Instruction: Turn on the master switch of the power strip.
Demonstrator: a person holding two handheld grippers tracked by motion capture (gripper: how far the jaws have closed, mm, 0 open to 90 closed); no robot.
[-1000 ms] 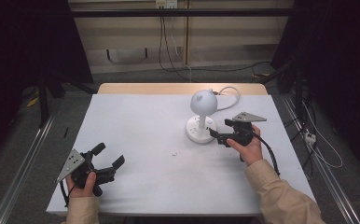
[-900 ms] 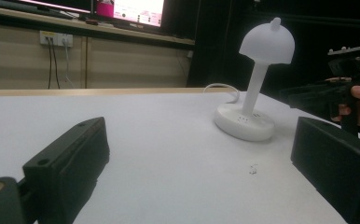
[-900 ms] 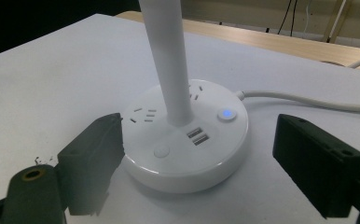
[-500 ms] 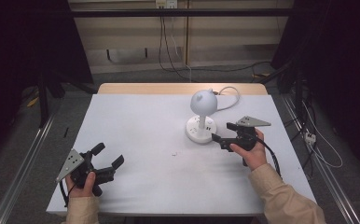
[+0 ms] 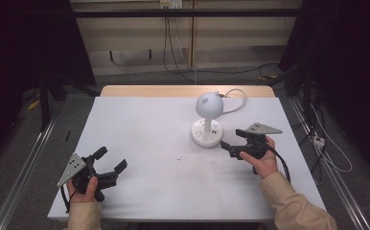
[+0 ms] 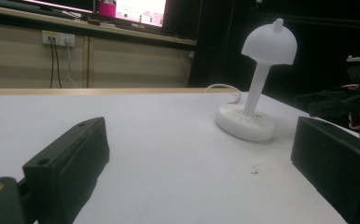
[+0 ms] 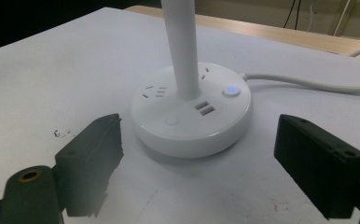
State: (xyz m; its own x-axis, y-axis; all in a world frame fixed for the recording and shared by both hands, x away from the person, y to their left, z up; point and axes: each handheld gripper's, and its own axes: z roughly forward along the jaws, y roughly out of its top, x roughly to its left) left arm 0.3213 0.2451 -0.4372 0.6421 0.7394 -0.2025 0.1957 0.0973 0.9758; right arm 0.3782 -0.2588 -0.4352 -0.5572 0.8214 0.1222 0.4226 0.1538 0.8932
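A white mushroom-shaped lamp [image 5: 208, 103] stands on a round base [image 5: 206, 135] with sockets, USB ports and a lit blue button [image 7: 231, 90]; its white cord [image 5: 235, 98] runs off behind. My right gripper [image 5: 232, 139] is open just right of the base, jaws pointing at it and apart from it. In the right gripper view the base [image 7: 192, 116] lies ahead of the open gripper [image 7: 199, 128], not between the pads. My left gripper [image 5: 112, 159] rests open at the table's front left, nothing in it. The left gripper view looks past the open gripper [image 6: 201, 135] to the lamp [image 6: 262, 88].
The white table [image 5: 144, 124] has a small dark mark [image 5: 179, 158] near its middle. A wooden strip [image 5: 173, 91] runs along the far edge. Metal rails [image 5: 25, 163] flank the table on both sides, with cables on the floor at the right [image 5: 327, 153].
My right gripper has drawn back a little from the lamp base, toward the right and the near side. The left gripper has stayed put.
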